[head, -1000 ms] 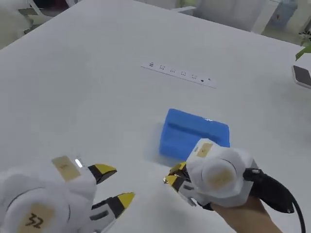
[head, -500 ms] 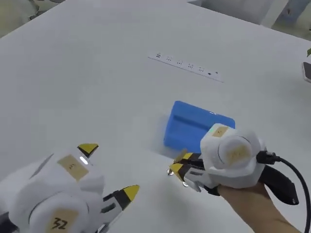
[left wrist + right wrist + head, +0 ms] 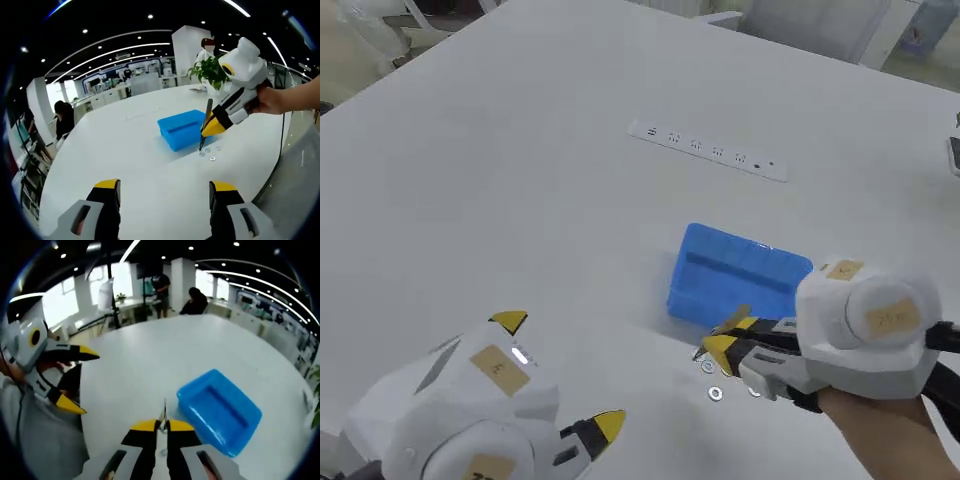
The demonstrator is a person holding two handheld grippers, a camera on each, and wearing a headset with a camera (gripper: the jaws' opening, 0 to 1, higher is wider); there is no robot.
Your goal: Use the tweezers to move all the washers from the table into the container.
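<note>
Nearest you, your left gripper (image 3: 560, 373) hangs with its jaws spread wide and nothing in them, well apart from the blue container (image 3: 750, 243) on its near-left side. It has no job here that I can see, so it is best parked where it is.

Closer to the container, your right gripper (image 3: 723, 338) is clamped on the tweezers (image 3: 205, 125). Its two jaws press together around the shank, and the points aim down at the table (image 3: 520, 180) just off the container's near edge.

The washers (image 3: 716, 393) lie flat on the table right there, a few of them scattered just beside the container's near wall, none inside it that I can make out. Judge them as light, thin, hard metal rings. On this smooth top they will likely skate away if you push on them, and flick out if you pinch too hard. Put one tweezer point through the hole and the other on the outer rim. Squeeze gently, since the tweezers look springy, and lift straight up.

Beyond the container's far side lies a power strip (image 3: 708, 150), well apart from the work.
</note>
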